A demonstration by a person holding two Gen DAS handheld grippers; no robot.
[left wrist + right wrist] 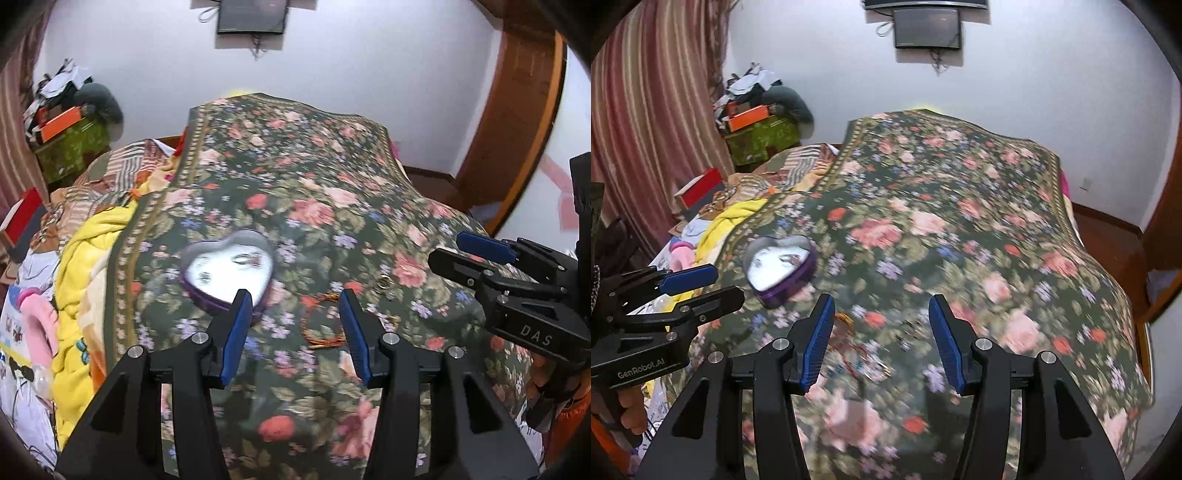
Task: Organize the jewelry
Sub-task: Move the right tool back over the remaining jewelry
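Risk of snagging bedspread (295,177) instead of bracelet (321,325) lying mid-bed beside tin (225,273), ring (385,282) just right of it, with left gripper (293,299) and right gripper (881,302) both wide, empty.

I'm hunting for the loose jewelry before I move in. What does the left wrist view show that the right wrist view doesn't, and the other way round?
Only the left wrist view shows a small gold ring lying clear on the floral bedspread, and a sharp orange-red corded bracelet between the left gripper's open jaws.

Only the right wrist view shows a hand holding the left gripper; the jewelry there is a motion-blurred tangle.

Both show the open heart-shaped tin, the wall screen, and both grippers, the right gripper open too.
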